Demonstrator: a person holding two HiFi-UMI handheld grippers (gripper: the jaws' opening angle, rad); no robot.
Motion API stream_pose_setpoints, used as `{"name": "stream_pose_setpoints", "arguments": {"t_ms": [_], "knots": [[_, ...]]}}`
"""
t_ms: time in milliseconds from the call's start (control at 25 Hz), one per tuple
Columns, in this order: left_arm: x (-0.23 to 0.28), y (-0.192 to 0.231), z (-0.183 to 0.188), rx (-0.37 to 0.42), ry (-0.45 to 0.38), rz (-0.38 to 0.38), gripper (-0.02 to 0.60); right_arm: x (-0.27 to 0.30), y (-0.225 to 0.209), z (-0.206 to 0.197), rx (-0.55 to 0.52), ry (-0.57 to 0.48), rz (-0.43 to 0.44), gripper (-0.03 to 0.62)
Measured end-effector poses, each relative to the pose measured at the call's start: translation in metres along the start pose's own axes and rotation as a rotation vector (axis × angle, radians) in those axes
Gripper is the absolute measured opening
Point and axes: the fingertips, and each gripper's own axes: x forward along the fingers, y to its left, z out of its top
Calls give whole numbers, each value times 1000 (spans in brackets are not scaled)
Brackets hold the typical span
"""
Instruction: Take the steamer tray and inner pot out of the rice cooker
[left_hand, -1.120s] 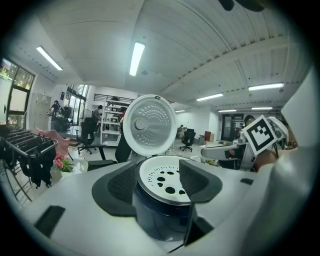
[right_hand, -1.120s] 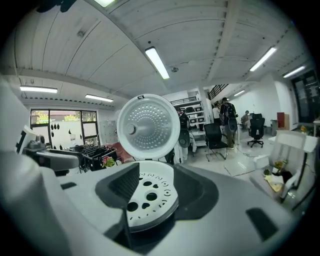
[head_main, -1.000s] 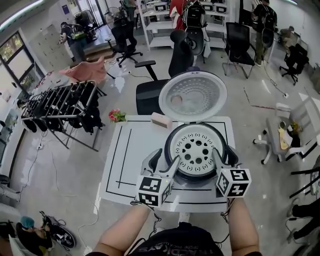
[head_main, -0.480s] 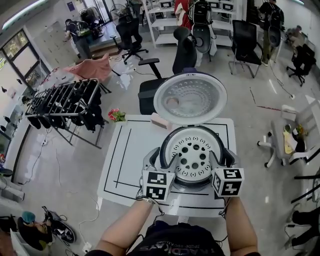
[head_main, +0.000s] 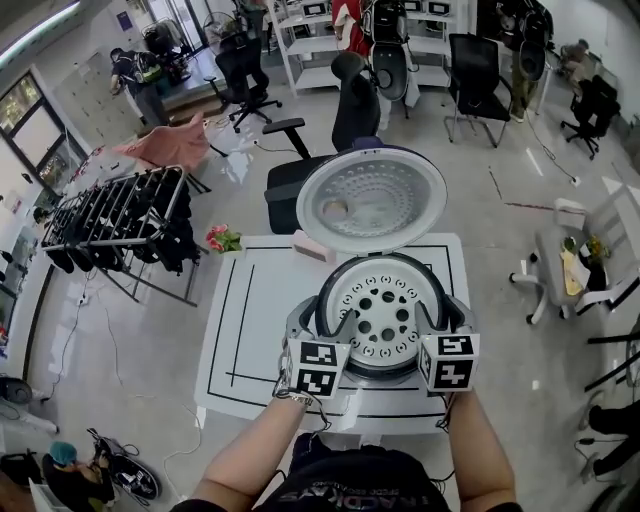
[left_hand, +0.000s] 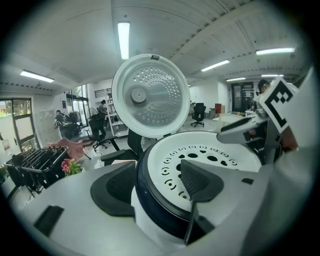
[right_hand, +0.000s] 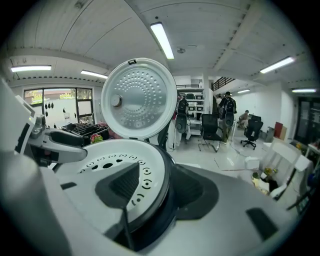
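Note:
The rice cooker (head_main: 335, 345) stands on the white table (head_main: 260, 330) with its lid (head_main: 370, 200) swung up. The white perforated steamer tray (head_main: 385, 305) sits in its mouth and hides the inner pot. My left gripper (head_main: 325, 322) straddles the cooker's left rim. In the left gripper view (left_hand: 157, 182) one jaw is outside the wall and one is over the tray (left_hand: 210, 152); the jaws are opening and do not press on anything. My right gripper (head_main: 443, 316) straddles the right rim the same way (right_hand: 160, 187), jaws wide, one above the tray (right_hand: 100, 165).
A small pink box (head_main: 312, 247) lies on the table behind the cooker. Flowers (head_main: 220, 238), a black office chair (head_main: 300, 180) and a drying rack (head_main: 120, 215) stand beyond the table's far edge. Black lines mark the table's left part.
Both grippers have sunk a little and settled closer around the cooker's rim. The left jaws look slightly wider. The tray and lid have not moved.

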Motion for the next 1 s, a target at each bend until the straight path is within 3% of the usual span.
{"name": "stream_pose_setpoints", "arguments": {"t_ms": [400,640,1000], "knots": [[20,5,-2,59,7,-111,282,7,-6,-14,-41,116,-131,199],[23,2,1,94,-10,-168,291,5,-6,-15,-140,202,-233,199],[26,-2,5,117,-24,-228,292,2,-12,-18,-109,210,-295,196]]}}
